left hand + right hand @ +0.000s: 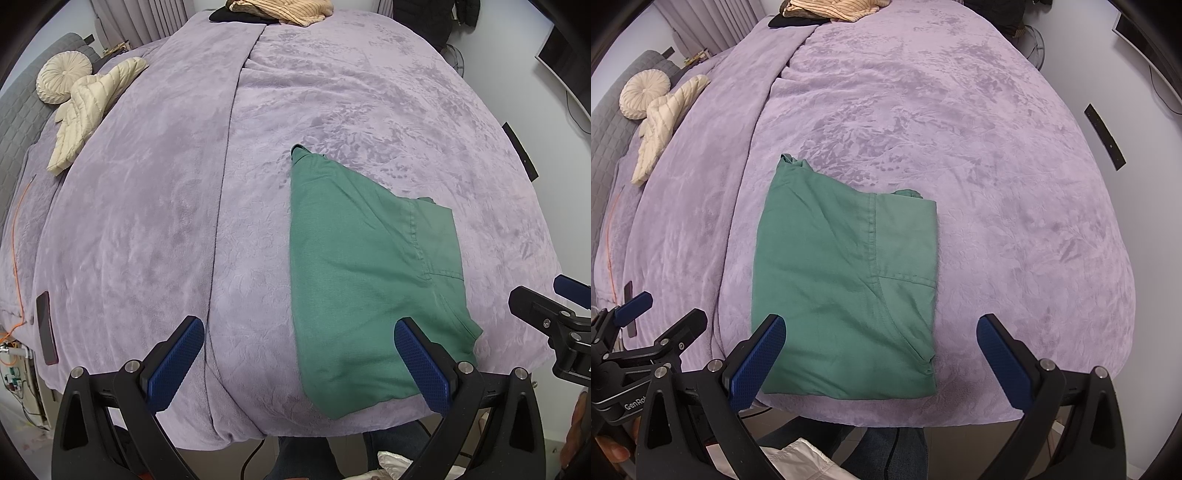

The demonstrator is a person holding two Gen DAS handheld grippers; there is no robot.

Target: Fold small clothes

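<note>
Your folded green cotton garment [846, 295] lies on the lilac plush bedspread [997, 184], near its front edge. Behind it to the left rest the round cream cushion [642, 94] and cream quilted jacket [661, 125]; far behind, the tan ribbed knit [834, 7].

Soft even light, sharp focus, strong fisheye bend, dark corners

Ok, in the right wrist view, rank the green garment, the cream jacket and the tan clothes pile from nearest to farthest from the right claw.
1. Green garment, folded, just ahead of the right claw.
2. Cream jacket, far left.
3. Tan clothes pile, at the far edge of the bed.
</note>
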